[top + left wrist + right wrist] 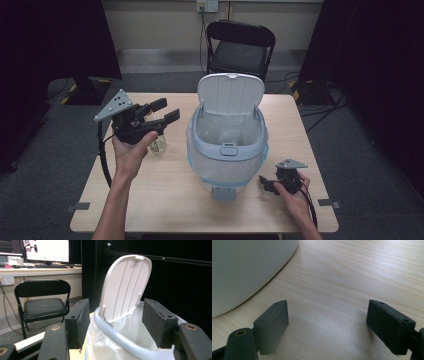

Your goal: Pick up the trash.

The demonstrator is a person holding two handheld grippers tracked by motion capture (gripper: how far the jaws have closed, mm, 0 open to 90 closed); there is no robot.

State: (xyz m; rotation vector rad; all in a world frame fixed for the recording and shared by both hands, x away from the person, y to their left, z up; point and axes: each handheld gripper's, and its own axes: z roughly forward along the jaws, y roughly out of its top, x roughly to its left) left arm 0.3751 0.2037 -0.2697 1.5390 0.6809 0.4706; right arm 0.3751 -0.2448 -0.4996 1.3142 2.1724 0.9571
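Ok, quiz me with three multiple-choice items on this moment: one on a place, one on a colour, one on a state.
1. Where does the small glass jar stand?
A. inside the bin
B. on the table left of the bin
C. on the chair

2. What colour is the folding chair behind the table?
A. black
B. white
C. blue

3. How is the lid of the trash bin?
A. shut flat
C. lying on the table
B. raised upright

Answers:
1 B, the high view shows the jar on the wooden table just under the left hand-held gripper.
2 A, seat and back are black.
3 B, the lid stands open above the white liner bag.
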